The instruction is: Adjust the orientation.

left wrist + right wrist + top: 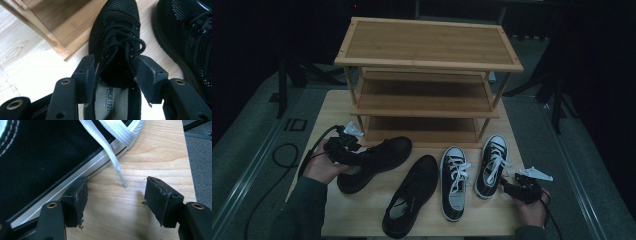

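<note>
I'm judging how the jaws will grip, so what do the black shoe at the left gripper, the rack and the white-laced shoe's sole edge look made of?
Black shoe: apparently matte knit mesh, shown by tiny holes in the upper. Rack: light wood, maybe bamboo, judging by fine straight grain and a smooth finish. White-laced shoe: its sole edge looks like smooth pale rubber with a slight sheen.

Two black mesh shoes [377, 162] lie beside two black sneakers [454, 182] with white laces and toecaps, on the light wooden tabletop [362, 210].
</note>
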Available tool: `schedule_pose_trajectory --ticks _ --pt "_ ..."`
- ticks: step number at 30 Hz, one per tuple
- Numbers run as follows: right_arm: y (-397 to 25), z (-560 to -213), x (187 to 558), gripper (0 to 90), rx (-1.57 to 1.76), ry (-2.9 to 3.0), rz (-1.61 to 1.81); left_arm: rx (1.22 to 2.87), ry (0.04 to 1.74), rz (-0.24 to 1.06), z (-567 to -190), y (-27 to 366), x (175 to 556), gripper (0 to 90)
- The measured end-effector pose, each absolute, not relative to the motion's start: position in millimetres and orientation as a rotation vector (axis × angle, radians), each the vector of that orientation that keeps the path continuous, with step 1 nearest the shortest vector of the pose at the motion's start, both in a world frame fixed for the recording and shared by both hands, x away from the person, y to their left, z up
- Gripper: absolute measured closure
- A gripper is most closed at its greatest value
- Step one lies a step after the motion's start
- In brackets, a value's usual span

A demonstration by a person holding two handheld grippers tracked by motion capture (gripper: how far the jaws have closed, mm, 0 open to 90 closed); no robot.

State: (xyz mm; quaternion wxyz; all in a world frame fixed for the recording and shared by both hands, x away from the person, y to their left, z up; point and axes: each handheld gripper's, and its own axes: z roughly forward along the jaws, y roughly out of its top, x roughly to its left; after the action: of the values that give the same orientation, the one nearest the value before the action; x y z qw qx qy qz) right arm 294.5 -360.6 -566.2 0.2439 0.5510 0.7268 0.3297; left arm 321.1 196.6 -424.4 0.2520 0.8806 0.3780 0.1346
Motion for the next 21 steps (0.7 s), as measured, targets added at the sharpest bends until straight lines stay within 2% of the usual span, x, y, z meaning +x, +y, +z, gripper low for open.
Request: schedule_pose_trajectory --ticks 21 --pt "-360.7 -566.2 294.6 34.7 1.505 1.985 0.901 2.445 0.907 0.262 -422.5 162.8 310.2 49.8"
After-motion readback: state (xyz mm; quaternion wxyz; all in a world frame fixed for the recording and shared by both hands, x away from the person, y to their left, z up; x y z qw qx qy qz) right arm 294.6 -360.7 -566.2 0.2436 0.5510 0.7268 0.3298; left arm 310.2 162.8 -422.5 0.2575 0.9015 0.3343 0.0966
